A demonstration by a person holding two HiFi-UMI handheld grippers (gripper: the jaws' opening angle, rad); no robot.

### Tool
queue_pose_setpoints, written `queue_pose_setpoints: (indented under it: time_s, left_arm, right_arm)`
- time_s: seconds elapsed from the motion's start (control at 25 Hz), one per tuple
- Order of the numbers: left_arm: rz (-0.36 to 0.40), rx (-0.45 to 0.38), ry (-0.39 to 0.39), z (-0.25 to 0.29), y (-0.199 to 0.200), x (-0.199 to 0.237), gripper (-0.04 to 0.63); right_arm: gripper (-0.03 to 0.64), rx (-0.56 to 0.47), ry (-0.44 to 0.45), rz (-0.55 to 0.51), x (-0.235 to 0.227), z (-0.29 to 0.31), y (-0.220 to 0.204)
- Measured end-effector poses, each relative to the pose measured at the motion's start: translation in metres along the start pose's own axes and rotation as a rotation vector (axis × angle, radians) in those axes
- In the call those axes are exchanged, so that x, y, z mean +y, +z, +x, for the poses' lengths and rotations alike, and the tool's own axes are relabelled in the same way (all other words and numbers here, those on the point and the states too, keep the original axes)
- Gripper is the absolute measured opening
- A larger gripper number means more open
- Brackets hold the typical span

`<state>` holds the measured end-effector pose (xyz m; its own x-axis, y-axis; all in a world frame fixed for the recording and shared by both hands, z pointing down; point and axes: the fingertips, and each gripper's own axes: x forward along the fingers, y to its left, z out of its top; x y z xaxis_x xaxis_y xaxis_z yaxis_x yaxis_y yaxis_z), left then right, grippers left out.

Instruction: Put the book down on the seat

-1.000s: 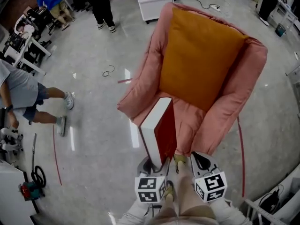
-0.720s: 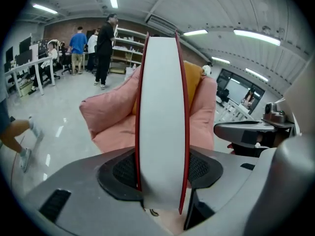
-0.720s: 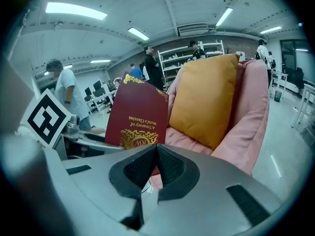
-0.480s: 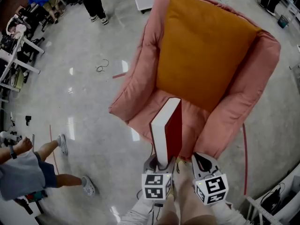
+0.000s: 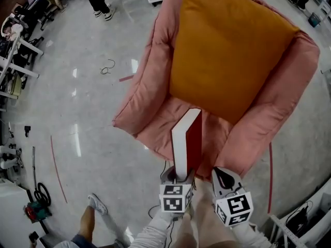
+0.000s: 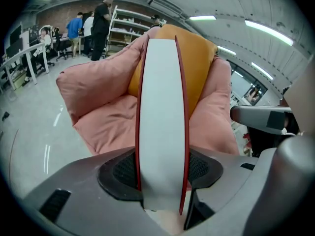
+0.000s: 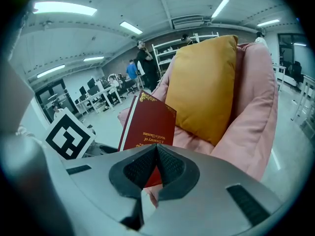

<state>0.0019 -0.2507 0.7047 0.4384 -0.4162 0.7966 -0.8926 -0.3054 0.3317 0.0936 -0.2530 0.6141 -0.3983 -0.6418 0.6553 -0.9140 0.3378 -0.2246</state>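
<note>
Your left gripper [image 5: 178,177], fingers clamped on the upright book [image 5: 187,138], has sunk toward the seat [image 5: 159,119], right gripper [image 5: 223,176] fingers closed empty; next lay it flat.

Open lab workshop: shelving [image 6: 130,31], desks [image 7: 98,95], strip lights [image 6: 268,31].

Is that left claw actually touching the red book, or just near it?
Touching. The left gripper view shows the left claw with both dark pads pressed against the covers of the red book.
</note>
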Motion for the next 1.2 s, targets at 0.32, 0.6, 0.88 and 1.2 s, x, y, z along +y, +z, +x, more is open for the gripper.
queue_pose_setpoints:
  time_s: [0.32,0.6,0.88,1.2]
  left_arm:
    - [-0.005,0.030,-0.018,0.029,0.006,0.006,0.250]
    - [-0.056,0.030,-0.003,0.049,0.017,0.014,0.255]
    - [-0.009,0.049,0.100,0.050,0.025,0.035,0.295]
    - [-0.014,0.084,0.188,0.026,0.015,0.078,0.347]
  right_arm:
    - [0.005,0.014,-0.020,0.017,-0.013,0.015,-0.002]
    - [0.005,0.020,-0.027,0.026,-0.019,0.020,-0.006]
    - [0.005,0.021,-0.017,0.026,-0.011,0.012,-0.007]
    - [0.005,0.010,0.009,0.019,0.007,0.012,0.000]
